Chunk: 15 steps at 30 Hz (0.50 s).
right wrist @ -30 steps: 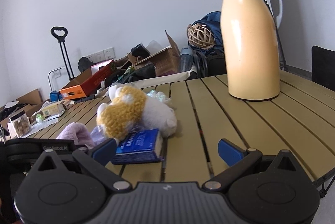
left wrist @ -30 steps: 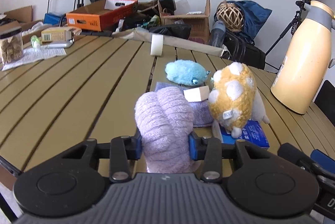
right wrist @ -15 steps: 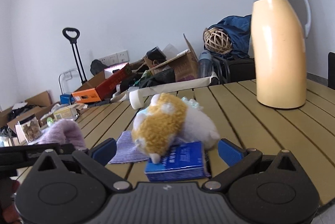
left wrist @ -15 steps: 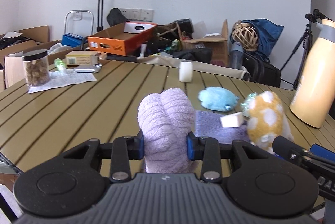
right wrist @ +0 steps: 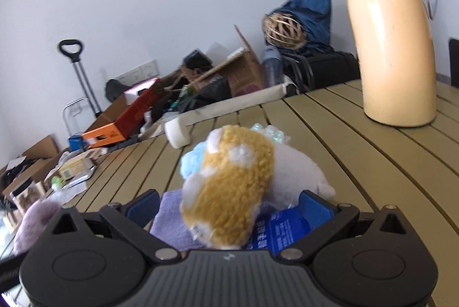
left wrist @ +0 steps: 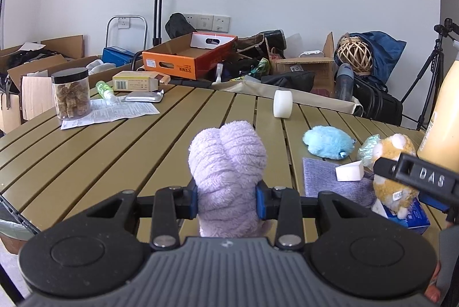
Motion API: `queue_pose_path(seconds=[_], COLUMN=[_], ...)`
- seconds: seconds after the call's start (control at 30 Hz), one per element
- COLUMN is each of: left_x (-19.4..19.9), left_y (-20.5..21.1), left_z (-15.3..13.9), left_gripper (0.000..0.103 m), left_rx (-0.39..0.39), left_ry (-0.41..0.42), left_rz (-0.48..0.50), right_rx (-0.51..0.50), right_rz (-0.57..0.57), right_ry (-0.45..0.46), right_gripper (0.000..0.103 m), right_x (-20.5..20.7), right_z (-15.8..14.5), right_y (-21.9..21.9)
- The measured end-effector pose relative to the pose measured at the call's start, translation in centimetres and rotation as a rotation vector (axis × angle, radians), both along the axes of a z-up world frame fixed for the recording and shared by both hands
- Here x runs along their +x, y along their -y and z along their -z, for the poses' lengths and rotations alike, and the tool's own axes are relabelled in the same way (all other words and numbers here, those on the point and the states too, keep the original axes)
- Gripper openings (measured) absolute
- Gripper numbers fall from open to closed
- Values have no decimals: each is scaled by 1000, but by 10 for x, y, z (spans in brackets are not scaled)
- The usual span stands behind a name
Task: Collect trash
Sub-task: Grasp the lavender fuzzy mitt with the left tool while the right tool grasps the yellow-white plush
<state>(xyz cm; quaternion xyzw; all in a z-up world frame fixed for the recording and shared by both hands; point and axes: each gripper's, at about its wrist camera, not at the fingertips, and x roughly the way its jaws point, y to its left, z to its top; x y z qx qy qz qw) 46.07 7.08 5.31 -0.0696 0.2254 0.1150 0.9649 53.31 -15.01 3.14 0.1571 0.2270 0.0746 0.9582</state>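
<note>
My left gripper is shut on a lilac fluffy cloth, held above the table; the cloth also shows at the left edge of the right wrist view. My right gripper is open, its blue pads on either side of an orange-and-white plush toy that lies on a blue tissue pack. The toy and pack also show in the left wrist view, partly behind the right gripper. A crumpled clear wrapper lies behind the toy.
A slatted olive table carries a blue plush, a purple cloth with a white block, a tape roll, a jar, papers and a tall cream thermos. Boxes and bags crowd the floor behind.
My right gripper has moved forward and down until its open jaws flank the plush toy. My left gripper, still holding the lilac cloth, has drawn back and swung left.
</note>
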Motion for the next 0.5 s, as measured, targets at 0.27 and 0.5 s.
queue_pose_path(seconds=[0.27, 0.5], left_x=[1, 2], left_y=[-4, -2], left_z=[3, 4], left_gripper=[36, 36], left_rx=[7, 12], left_ry=[-12, -17], left_rz=[-17, -19], right_rx=[9, 29], right_rz=[7, 18], right_ry=[-21, -40], right_gripper=[102, 70], right_x=[17, 27], right_z=[2, 7], right_y=[-2, -4])
